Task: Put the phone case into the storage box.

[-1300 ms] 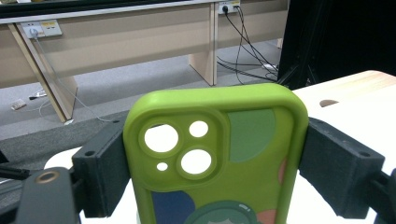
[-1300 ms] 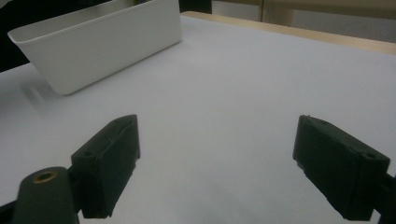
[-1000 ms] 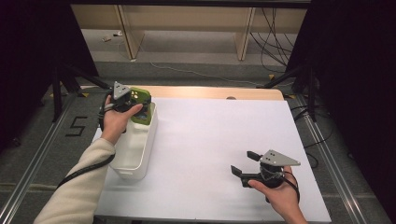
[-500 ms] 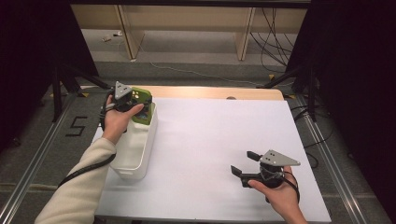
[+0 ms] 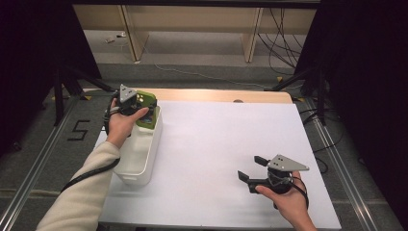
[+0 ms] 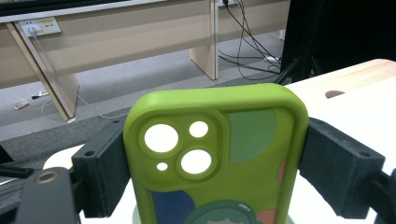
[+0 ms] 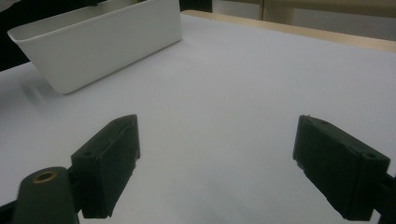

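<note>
A green phone case [image 6: 219,154] with camera cut-outs and a cartoon print is clamped between the two black jaws of my left gripper [image 6: 212,172]. From above, that left gripper [image 5: 142,109] holds the green phone case [image 5: 146,109] over the far end of a white plastic bin [image 5: 143,153] at the table's left side. My right gripper [image 5: 251,168] rests low over the white table [image 5: 216,144] near the front right, jaws wide apart with nothing between them. Its own camera shows the right gripper [image 7: 215,168] open above bare tabletop, the white bin [image 7: 98,42] farther off.
A wooden strip [image 5: 216,95] edges the table's far side, with a small hole in it. Beyond lie a grey floor, wooden furniture legs [image 5: 130,33] and loose cables [image 5: 279,33]. Black stands flank the table on both sides.
</note>
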`<action>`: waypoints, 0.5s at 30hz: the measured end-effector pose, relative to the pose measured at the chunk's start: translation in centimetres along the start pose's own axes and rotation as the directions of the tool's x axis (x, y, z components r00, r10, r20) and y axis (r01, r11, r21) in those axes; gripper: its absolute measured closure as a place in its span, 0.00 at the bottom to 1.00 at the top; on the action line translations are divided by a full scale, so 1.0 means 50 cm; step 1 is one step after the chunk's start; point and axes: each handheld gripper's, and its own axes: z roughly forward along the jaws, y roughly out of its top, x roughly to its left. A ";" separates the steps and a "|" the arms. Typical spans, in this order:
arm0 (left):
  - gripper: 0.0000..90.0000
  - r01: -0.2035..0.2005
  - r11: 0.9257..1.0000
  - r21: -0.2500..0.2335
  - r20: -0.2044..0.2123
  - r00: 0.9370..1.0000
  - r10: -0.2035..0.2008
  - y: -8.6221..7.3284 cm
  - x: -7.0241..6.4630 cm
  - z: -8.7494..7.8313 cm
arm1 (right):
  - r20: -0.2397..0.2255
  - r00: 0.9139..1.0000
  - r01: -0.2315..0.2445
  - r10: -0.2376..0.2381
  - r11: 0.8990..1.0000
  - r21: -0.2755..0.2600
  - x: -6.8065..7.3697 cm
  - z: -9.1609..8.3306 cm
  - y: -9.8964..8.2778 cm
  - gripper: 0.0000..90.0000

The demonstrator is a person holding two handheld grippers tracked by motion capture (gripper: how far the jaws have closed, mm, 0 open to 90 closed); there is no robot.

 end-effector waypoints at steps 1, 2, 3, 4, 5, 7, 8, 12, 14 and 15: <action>0.18 0.002 1.000 0.000 0.000 1.000 -0.002 0.000 0.000 0.000 | 0.000 1.000 0.000 0.000 1.000 0.000 0.000 0.000 0.000 0.18; 0.18 0.003 1.000 0.000 0.000 1.000 -0.003 -0.001 0.000 0.001 | 0.000 1.000 -0.001 0.001 1.000 0.001 0.000 0.000 0.000 0.18; 0.18 0.004 1.000 0.001 0.000 1.000 -0.004 -0.001 0.000 0.001 | 0.000 1.000 0.000 0.000 1.000 0.003 0.000 0.000 0.000 0.18; 0.18 0.002 1.000 0.002 0.000 1.000 -0.002 -0.001 0.000 0.002 | -0.001 1.000 -0.001 0.001 1.000 0.003 0.000 0.000 0.000 0.18; 0.18 0.001 1.000 0.003 0.000 1.000 -0.001 -0.002 -0.001 0.003 | -0.001 1.000 0.000 0.000 1.000 0.003 0.000 0.000 0.000 0.18; 0.18 -0.005 1.000 0.008 -0.001 1.000 0.005 -0.003 -0.001 0.005 | -0.001 1.000 -0.001 0.001 1.000 0.003 0.000 0.000 0.000 0.18; 0.18 -0.006 1.000 0.009 -0.001 1.000 0.006 -0.003 -0.001 0.005 | -0.001 1.000 -0.001 0.001 1.000 0.003 0.000 0.000 0.000 0.18; 0.18 -0.007 1.000 0.009 -0.003 1.000 0.007 -0.003 -0.002 0.008 | -0.001 1.000 -0.001 0.001 1.000 0.003 0.000 0.000 0.000 0.18; 0.18 -0.007 1.000 0.010 -0.002 1.000 0.007 -0.003 -0.003 0.009 | -0.001 1.000 -0.002 0.002 1.000 0.004 0.000 0.000 -0.001 0.18; 0.18 -0.008 1.000 0.011 -0.003 1.000 0.008 -0.003 -0.003 0.009 | -0.002 1.000 -0.002 0.002 1.000 0.004 0.000 0.001 -0.001 0.18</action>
